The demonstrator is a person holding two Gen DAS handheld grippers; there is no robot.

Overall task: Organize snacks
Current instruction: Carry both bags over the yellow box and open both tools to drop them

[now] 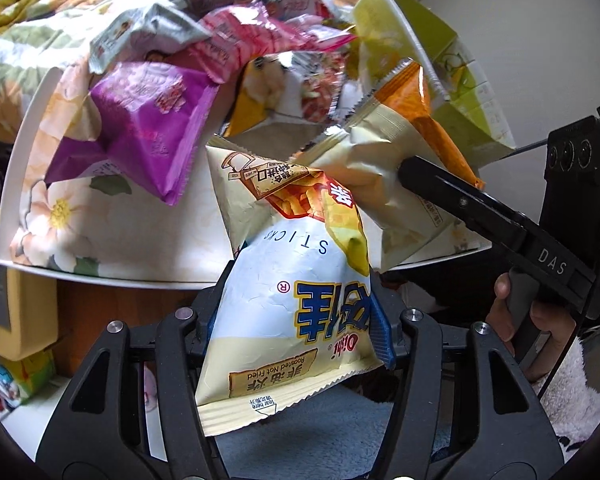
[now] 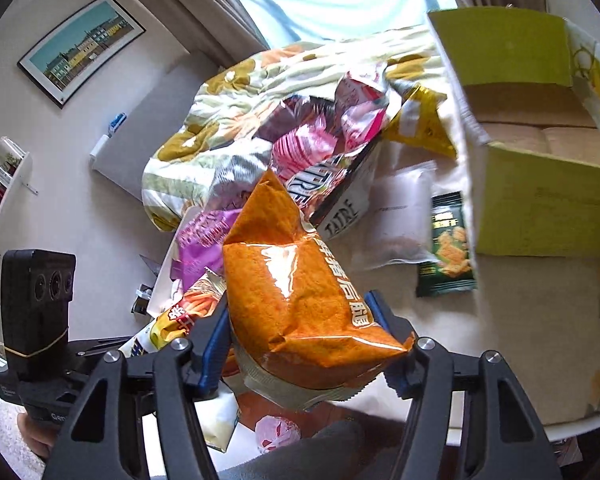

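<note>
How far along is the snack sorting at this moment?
Early. Done: nothing clearly sorted; whether the green box holds snacks can't be told. In hand: the left gripper holds a white-and-blue sticks bag, the right gripper an orange bag. Left: the purple bag, pink packets and dark green packet lie loose on the floral tray.

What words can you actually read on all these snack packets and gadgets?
"STICKS", "Oishi", "Roasted Not Fried", "tear here": pale blue bag in the left gripper.
"DAS": right gripper's arm, seen in the left view.
"TATRE": dark-and-white packet.
Chinese characters on the orange bag and green packet: not read here.
</note>
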